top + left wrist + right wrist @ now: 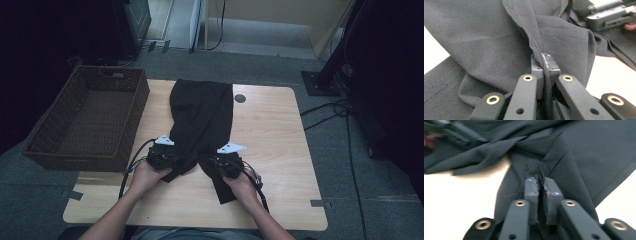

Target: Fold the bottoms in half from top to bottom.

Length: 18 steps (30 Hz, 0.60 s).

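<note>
A black garment [202, 112] lies down the middle of the wooden table [272, 130], its two near ends splayed toward the person. My left gripper [161, 159] holds the left near end; in the left gripper view a fold of the cloth [499, 45] runs pinched between the shut pads of my left gripper [545, 65]. My right gripper [227, 165] sits on the right near end. In the right gripper view a crumpled bit of fabric [564, 155] is clamped between the pads of my right gripper [541, 187]. The other gripper [609, 16] shows far off at upper right.
A dark wicker basket [90, 117] stands on the table's left side, hanging past its edge. A round cable hole [240, 98] sits in the tabletop beyond the garment. Cables [345, 115] trail on the floor to the right.
</note>
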Tool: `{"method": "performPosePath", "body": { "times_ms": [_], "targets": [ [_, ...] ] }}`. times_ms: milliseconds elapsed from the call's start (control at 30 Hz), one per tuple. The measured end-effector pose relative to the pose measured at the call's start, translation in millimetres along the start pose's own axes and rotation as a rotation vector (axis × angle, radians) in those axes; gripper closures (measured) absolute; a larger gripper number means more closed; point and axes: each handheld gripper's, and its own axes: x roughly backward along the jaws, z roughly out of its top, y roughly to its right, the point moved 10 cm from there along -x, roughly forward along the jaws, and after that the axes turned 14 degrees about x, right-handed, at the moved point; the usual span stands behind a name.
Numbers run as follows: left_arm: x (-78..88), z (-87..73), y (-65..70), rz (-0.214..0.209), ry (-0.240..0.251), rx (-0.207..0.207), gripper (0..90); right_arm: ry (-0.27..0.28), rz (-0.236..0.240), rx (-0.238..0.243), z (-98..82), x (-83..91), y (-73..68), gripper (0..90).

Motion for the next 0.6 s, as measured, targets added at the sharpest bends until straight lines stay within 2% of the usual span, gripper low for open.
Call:
{"method": "performPosePath", "body": {
  "times_ms": [100, 167, 267, 367, 467, 500, 567, 600],
  "targets": [
    [-0.3, 0.3, 0.2, -0.003, 0.003, 0.003, 89.1, 0.025, 0.076, -0.006, 4.7, 10.7, -15.6, 85.8],
    [-0.5, 0.3, 0.4, -0.004, 0.003, 0.007, 89.1, 0.035, 0.152, -0.008, 7.5, 16.4, -32.8, 86.0],
    [-0.7, 0.4, 0.6, -0.004, 0.004, 0.012, 89.0, 0.017, 0.244, 0.007, 5.4, 17.7, -61.4, 86.0],
    [-0.7, 0.6, 0.8, -0.004, 0.005, 0.014, 89.1, -0.006, 0.310, 0.049, 1.8, 14.4, -90.0, 85.9],
    [0.7, 2.2, 0.7, -0.001, 0.014, 0.004, 89.1, -0.019, 0.351, 0.082, -0.6, 10.1, -110.8, 85.7],
    [1.7, 3.5, 1.1, -0.005, 0.023, 0.010, 89.1, -0.027, 0.373, 0.079, -2.2, 8.7, -118.0, 85.8],
    [4.2, 6.7, 1.8, -0.008, 0.030, 0.008, 89.1, -0.025, 0.393, 0.075, -2.2, 8.3, -126.8, 85.6],
    [5.5, 8.1, 2.5, -0.013, 0.035, 0.008, 89.1, -0.029, 0.393, 0.093, -2.1, 8.8, -130.3, 85.2]
  ]
}}
